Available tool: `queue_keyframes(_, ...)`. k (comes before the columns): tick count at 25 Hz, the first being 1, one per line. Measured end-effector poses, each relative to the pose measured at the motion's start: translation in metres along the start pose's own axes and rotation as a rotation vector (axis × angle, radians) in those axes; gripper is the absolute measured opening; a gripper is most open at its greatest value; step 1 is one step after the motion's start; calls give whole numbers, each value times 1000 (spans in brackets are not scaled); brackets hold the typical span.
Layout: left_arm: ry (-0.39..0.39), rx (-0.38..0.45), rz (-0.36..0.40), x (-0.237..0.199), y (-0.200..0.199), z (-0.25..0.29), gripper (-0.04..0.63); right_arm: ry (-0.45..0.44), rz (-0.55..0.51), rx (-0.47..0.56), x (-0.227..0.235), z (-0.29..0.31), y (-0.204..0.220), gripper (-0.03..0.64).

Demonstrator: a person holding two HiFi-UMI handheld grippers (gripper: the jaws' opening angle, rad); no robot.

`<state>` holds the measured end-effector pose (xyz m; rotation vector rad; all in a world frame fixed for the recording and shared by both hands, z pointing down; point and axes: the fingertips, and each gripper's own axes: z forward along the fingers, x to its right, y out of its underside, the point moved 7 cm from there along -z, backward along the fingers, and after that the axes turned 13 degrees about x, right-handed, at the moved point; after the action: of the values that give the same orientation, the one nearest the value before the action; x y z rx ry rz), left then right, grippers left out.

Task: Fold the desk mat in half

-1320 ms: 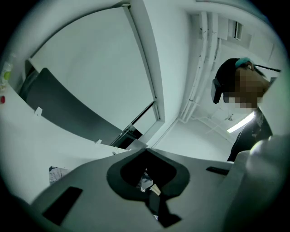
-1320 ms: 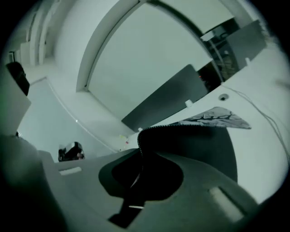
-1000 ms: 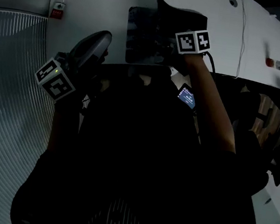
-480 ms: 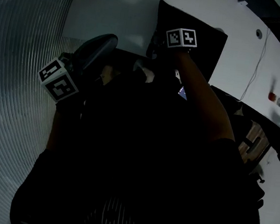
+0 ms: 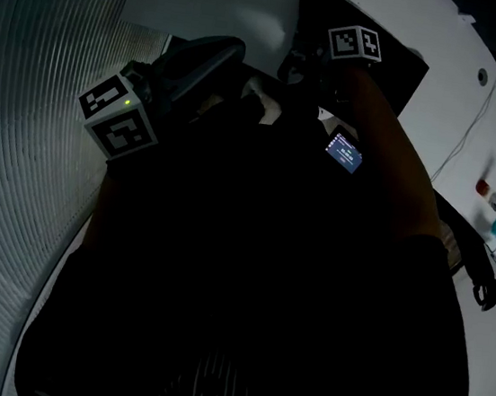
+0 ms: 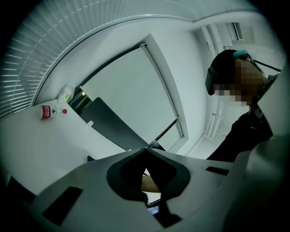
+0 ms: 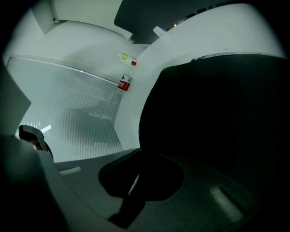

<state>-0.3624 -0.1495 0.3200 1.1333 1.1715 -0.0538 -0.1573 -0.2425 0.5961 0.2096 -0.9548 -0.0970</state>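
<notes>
The black desk mat (image 5: 396, 51) lies on the white desk (image 5: 219, 3) at the top of the head view. My right gripper (image 5: 295, 63) reaches to the mat's left edge, its marker cube (image 5: 355, 42) above the mat. In the right gripper view the mat (image 7: 217, 118) fills the right side. Its edge runs down into my right gripper (image 7: 141, 152), which is shut on it. My left gripper (image 5: 234, 48) hovers off the desk's near edge, left of the mat. In its own view my left gripper (image 6: 146, 149) is shut with nothing held.
A ribbed grey panel (image 5: 32, 119) fills the left. A red-labelled bottle (image 7: 124, 83) stands at the desk's far corner. A cable (image 5: 470, 131) and small items (image 5: 493, 193) lie on the desk's right. Another person (image 6: 244, 122) stands beyond the desk.
The right gripper came down and toward the near desk edge with the mat's edge. The left gripper shifted across. The head view swung, putting the desk at upper right.
</notes>
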Motion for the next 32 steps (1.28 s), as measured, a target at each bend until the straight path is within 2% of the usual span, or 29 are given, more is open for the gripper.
queue_keyframes(8,-33,-23,-17,-6,1,1,8,-24,33,-60,7,13,3,15)
queue_keyframes(14,-44,-37,-27,-2,4,4,8,-9,36,-89,9,21,6,20)
queue_keyframes(22,-35,-52,-49,-5,10,6,8,-29,46,-88,9,23,3,29)
queue_keyframes(26,-29,-65,-38,-2,7,10,8,-45,54,-68,3,22,4,68)
queue_keyframes(29,-9,-78,-32,1,7,12,8,-80,76,-21,-7,18,2,140)
queue_keyframes(32,13,-102,-24,3,10,23,8,-108,73,44,-13,-1,-7,152)
